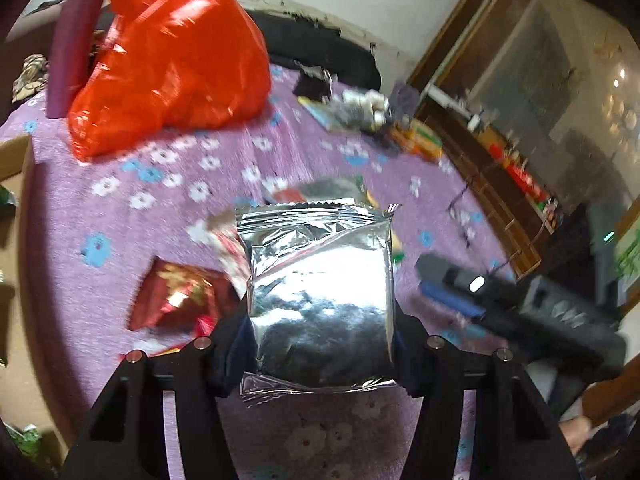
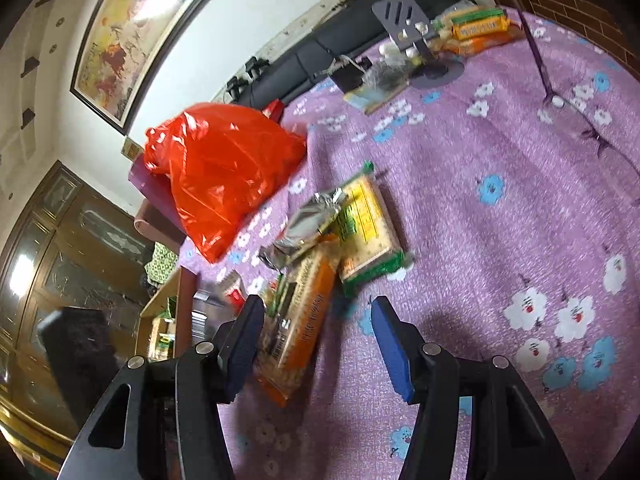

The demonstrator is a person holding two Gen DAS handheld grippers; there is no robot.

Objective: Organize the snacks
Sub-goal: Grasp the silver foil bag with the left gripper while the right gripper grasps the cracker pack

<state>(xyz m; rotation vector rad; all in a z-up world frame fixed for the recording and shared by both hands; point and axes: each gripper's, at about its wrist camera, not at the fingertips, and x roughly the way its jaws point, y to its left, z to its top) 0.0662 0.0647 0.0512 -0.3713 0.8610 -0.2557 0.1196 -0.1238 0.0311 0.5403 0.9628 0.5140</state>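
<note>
Silver foil fills the middle of your left wrist view: the silver snack packet (image 1: 320, 300) sits between the fingers of your left hand-held gripper (image 1: 320, 320), both pads pressed against its sides, so that hand is gripping it above the purple flowered cloth (image 1: 168, 216) that covers the surface. Just beyond the packet's left side a red foil snack (image 1: 180, 300) lies on the cloth, and more wrappers show blurred behind the packet's top edge. A red plastic bag (image 1: 168, 56) slumps toward the far left edge of the surface, and the side of a cardboard box (image 1: 20, 160) shows at the left edge. Your right hand-held gripper (image 1: 452, 292) appears here too, low on the right, over the cloth.

From the right wrist, your right hand-held gripper (image 2: 316, 344) stands partly open and holds nothing. The orange cracker pack (image 2: 304, 320) lies on the cloth between its fingers, close against the left pad; whether they touch is unclear. Beyond it a green-and-yellow cracker pack (image 2: 368, 228) lies with a crumpled silver wrapper (image 2: 312, 216) on its left edge. Only this view shows that pile clearly, along with the orange packs (image 2: 476, 32) at the far edge of the surface.
</note>
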